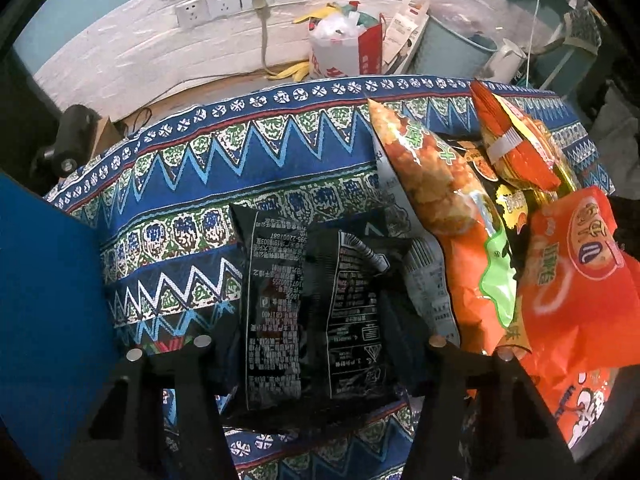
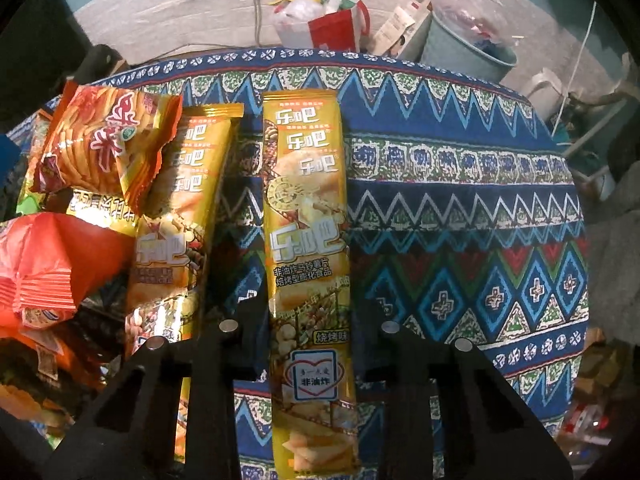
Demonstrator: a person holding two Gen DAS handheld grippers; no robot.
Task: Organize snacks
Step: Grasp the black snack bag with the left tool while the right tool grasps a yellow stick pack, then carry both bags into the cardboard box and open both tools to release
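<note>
Two snack packs sit between the two grippers' fingers. The black snack bag (image 1: 312, 312) lies printed-side up on the patterned cloth (image 1: 224, 152) of the worktop, directly ahead of the left gripper (image 1: 316, 344), with one finger at each of its long sides; the jaws stand partly apart around it, and whether the pads actually press on it cannot be told. Just right of that gripper, an orange bag with a green patch (image 1: 452, 216) leans against the black bag's far right corner, and beyond it further right lies a bright orange bag (image 1: 580, 280), with a small orange-and-yellow packet (image 1: 520, 148) resting on top of the pile farther out.

The long yellow chip pack (image 2: 308, 240) lies lengthwise straight out from the right gripper (image 2: 310, 324), whose fingers are closed in tight against its two edges, clamped on it. Just left of this gripper lies a second yellow pack (image 2: 180, 216), nearly parallel and apart from the first. Further left, an orange striped packet (image 2: 104, 144) overlaps that second pack's far end, and a red-orange bag (image 2: 48, 264) lies nearer. To the right of the gripper the cloth is bare.

Beyond the worktop's far edge stand a white wall with sockets (image 1: 236, 0), a red-and-white bag (image 1: 348, 48) and a teal bucket (image 1: 452, 48).
</note>
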